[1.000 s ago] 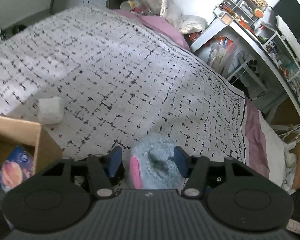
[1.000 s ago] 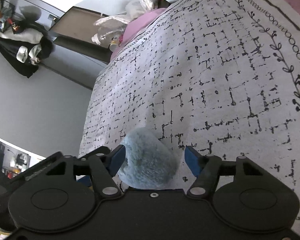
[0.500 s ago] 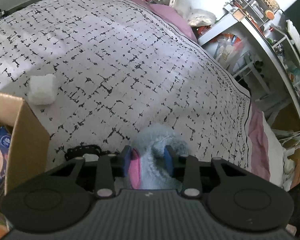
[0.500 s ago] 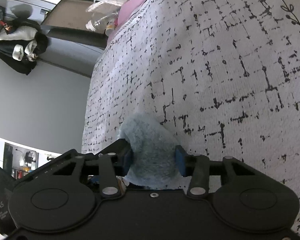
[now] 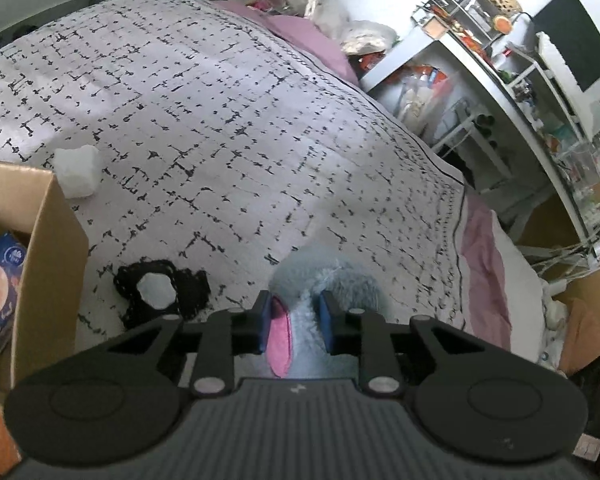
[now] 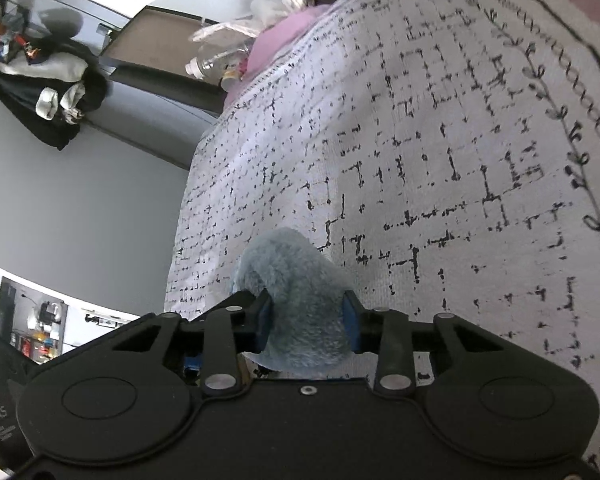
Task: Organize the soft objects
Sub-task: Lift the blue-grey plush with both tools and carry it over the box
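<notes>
**Both grippers now clamped on the plush**

A second ago both sets of jaws stood spread around the fluffy blue-grey plush toy [image 5: 332, 280]; now the left gripper [image 5: 296, 320] pinches it beside its pink ear, and the right gripper [image 6: 308, 320] squeezes another furry lobe. The toy is raised above the white black-patterned bedspread [image 5: 220, 120], likely bound for the brown cardboard box [image 5: 48, 248] at left.

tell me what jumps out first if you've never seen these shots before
The fluffy blue plush toy stands out first, pinched between the left gripper with a pink ear showing; the right gripper is clamped on blue plush too. Behind it spreads the white bedspread with its black grid print. At the left sit an open cardboard box, a white soft lump and a black lacy piece.
</notes>
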A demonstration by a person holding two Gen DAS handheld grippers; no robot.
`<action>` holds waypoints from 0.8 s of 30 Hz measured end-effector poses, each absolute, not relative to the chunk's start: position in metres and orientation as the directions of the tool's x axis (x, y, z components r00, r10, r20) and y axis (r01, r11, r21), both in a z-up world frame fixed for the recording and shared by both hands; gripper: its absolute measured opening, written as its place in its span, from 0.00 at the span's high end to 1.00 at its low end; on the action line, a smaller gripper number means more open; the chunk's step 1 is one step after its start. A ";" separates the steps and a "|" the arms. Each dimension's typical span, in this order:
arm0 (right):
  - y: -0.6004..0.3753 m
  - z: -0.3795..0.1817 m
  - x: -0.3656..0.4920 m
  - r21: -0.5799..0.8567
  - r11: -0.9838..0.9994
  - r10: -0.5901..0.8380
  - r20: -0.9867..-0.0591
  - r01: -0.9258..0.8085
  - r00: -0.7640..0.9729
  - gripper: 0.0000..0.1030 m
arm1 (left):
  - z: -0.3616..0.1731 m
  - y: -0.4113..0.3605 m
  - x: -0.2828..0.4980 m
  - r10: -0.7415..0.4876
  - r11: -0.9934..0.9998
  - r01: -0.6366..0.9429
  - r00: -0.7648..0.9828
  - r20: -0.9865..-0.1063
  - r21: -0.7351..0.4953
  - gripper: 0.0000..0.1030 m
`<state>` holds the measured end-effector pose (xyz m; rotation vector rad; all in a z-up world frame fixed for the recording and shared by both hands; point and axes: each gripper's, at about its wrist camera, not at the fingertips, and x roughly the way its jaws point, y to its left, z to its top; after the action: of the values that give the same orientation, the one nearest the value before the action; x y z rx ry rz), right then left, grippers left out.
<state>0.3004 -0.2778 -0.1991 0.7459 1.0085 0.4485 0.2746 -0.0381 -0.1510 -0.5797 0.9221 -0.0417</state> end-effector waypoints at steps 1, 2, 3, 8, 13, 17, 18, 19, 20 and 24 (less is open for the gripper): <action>-0.278 -0.195 0.299 0.736 0.677 0.647 -0.592 -0.007 0.481 0.66 | -0.148 -0.038 0.271 -0.282 0.843 -0.207 0.615 -0.736 -0.496 0.76; -0.279 -0.192 0.296 0.734 0.679 0.645 -0.590 -0.011 0.486 0.66 | -0.146 -0.038 0.268 -0.287 0.837 -0.209 0.618 -0.732 -0.505 0.76; -0.280 -0.187 0.292 0.734 0.679 0.645 -0.586 -0.016 0.490 0.66 | -0.143 -0.038 0.265 -0.291 0.834 -0.210 0.619 -0.730 -0.511 0.76; -0.277 -0.174 0.280 0.728 0.685 0.641 -0.585 -0.027 0.497 0.66 | -0.129 -0.042 0.248 -0.285 0.853 -0.184 0.620 -0.731 -0.488 0.76; -0.276 -0.161 0.267 0.725 0.687 0.641 -0.576 -0.044 0.508 0.66 | -0.119 -0.038 0.232 -0.295 0.846 -0.177 0.630 -0.718 -0.502 0.76; -0.274 -0.151 0.254 0.720 0.691 0.638 -0.570 -0.059 0.518 0.66 | -0.109 -0.036 0.219 -0.300 0.845 -0.164 0.643 -0.705 -0.509 0.76; -0.274 -0.148 0.251 0.718 0.693 0.637 -0.569 -0.063 0.520 0.66 | -0.107 -0.035 0.215 -0.302 0.845 -0.160 0.646 -0.701 -0.510 0.76; -0.273 -0.146 0.248 0.718 0.693 0.637 -0.568 -0.066 0.521 0.66 | -0.106 -0.034 0.212 -0.303 0.845 -0.156 0.649 -0.698 -0.512 0.76; -0.272 -0.144 0.246 0.717 0.694 0.638 -0.567 -0.070 0.522 0.66 | -0.104 -0.033 0.209 -0.303 0.844 -0.155 0.652 -0.695 -0.514 0.76; -0.266 -0.136 0.235 0.716 0.692 0.646 -0.558 -0.091 0.521 0.66 | -0.096 -0.028 0.195 -0.298 0.844 -0.151 0.666 -0.684 -0.515 0.76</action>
<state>0.2346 -0.2664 -0.1361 0.6835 0.9258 0.4850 0.1949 -0.0275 -0.0962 -0.5777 0.8500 -0.0888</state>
